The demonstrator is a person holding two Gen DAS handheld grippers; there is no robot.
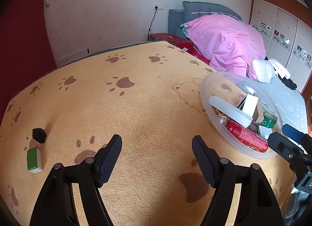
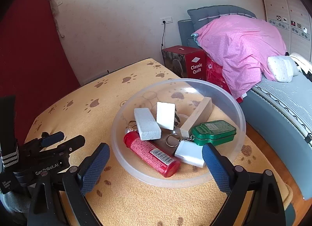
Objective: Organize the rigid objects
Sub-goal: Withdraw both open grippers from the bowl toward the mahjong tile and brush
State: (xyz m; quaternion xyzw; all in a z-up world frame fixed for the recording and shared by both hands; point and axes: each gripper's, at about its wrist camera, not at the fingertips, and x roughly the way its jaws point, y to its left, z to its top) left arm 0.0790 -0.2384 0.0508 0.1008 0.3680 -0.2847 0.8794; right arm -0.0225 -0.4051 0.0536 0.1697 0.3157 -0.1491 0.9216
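On the table: a yellow paw-print cloth (image 1: 148, 112) is spread over the top; most of the small rigid items are gathered at its right side, two are left at its left side.
Collection point: a clear round plastic bowl (image 2: 240, 117) is stood on the cloth, judged to serve as the container into which loose items are sorted.
Bowl contents: a red cylindrical canister with a barcode label (image 2: 151, 154), a white rectangular foam block (image 2: 147, 124), a second white block (image 2: 165, 115) propped upright, a pale wooden bar (image 2: 197, 116) leaned against the wall, a green embossed metal tin (image 2: 213, 132) on a keyring chain, and a flat white tile (image 2: 190, 154) are piled together, touching and overlapping.
Items left out: a green-and-white rectangular tile (image 1: 34, 160) and a small black-bristled brush (image 1: 39, 135) are seen just beside each other, well apart from the bowl.
Left gripper (image 1: 157, 159): held above bare cloth, jaws spread wide, nothing between them; it is judged to be placed for reaching toward the two stray items.
Right gripper (image 2: 156, 167): jaws parted and empty, poised over the near rim of the bowl, the canister between its fingertips in view but not clasped.
Progress: the task is judged nearly done, two items outstanding.
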